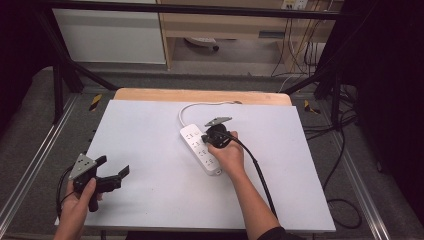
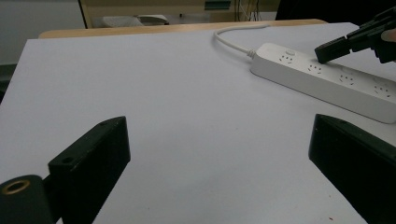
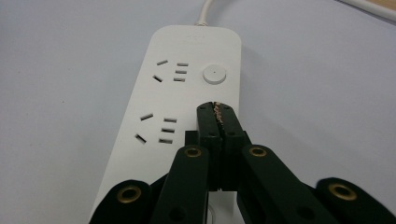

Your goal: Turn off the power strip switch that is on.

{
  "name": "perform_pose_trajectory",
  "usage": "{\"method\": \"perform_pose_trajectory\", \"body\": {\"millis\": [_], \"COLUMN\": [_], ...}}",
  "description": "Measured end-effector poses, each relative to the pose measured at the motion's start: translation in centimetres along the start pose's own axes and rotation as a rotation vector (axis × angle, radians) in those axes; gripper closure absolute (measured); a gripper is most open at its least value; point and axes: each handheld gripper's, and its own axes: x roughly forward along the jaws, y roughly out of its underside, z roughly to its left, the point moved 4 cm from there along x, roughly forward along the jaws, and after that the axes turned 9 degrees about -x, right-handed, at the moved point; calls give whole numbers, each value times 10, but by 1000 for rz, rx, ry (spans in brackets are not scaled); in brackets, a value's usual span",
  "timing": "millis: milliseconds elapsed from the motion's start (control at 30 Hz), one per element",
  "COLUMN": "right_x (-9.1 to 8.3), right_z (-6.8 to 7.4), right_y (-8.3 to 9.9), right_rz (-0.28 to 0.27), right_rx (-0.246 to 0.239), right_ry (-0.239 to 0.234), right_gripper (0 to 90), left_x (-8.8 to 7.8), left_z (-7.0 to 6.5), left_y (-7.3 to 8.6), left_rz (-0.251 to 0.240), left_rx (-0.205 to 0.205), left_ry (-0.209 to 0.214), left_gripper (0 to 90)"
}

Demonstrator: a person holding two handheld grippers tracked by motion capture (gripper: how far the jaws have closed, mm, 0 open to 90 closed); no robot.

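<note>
Two tongs: a pair is held in each hand, the right one at work over the power strip, the left one idle.
Right tongs: jaws are pressed together with nothing between them; in the right gripper view the joined tip is seen just short of the round button, over the strip's top face. Whether the tip touches the plastic cannot be told.
Left tongs: jaws are spread wide and hold nothing; they are seen at the lower left of the high view, well apart from the strip, above the bare sheet.
Step in hand: by judgement, the button is about to be pressed with the closed tip.
How it is done well: the tip should be brought forward until it is centred on the button, then pushed straight down; an off-centre push could slide the tip off or shift the strip. The jaws are best kept closed so one blunt point is offered. The strip could be steadied by the left tongs if it skates.
Power strip: a long white bar with rounded corners, lying flat and slanted at the middle of the high view. Socket groups of dark slots are set in a row along its top, the button at the cord end.
Cord: white, curved away toward the far edge.
Table: covered by a pale sheet, a wooden edge being shown at the top.
</note>
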Motion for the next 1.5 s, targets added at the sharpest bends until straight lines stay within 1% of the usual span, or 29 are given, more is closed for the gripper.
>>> {"method": "perform_pose_trajectory", "body": {"millis": [200,267,367,433,567,667,833,1000,1067,1100,1233,1267,1333,1400,1500], "right_x": [1,1,1,1,2,2,2,1,1,-1,-2,-3,-3,-3,-3], "right_z": [0,1,1,2,3,4,3,3,4,3,-1,-2,-2,-1,1], "right_y": [-1,-1,-1,-1,-1,-1,-1,-3,-3,-4,-1,0,1,0,-3], "right_rz": [4,6,2,7,6,14,11,27,19,11,22,13,1,-27,-39], "right_rx": [2,-13,-12,-31,-29,-45,-31,-46,-49,-45,-50,-42,-43,-39,-37], "right_ry": [1,7,10,20,19,30,29,33,36,31,41,40,38,34,33], "right_gripper": [900,900,900,900,900,900,900,900,900,900,900,900,900,900,900], "left_x": [0,-1,0,0,-1,-1,0,0,0,0,0,0,0,0,0], "left_z": [0,0,0,-1,-2,-1,0,0,0,0,-1,0,0,1,1], "left_y": [0,0,0,0,0,0,0,0,0,0,0,0,0,0,0], "left_rz": [0,-5,0,1,1,-4,1,3,3,3,5,5,5,6,6], "left_rx": [0,-3,-1,2,2,-3,3,2,6,6,10,9,9,6,8], "left_ry": [1,1,0,2,2,2,3,-2,0,0,-1,0,-2,-3,-3], "left_gripper": [52,52,52,52,52,52,52,52,52,52,52,52,52,52,52]}}
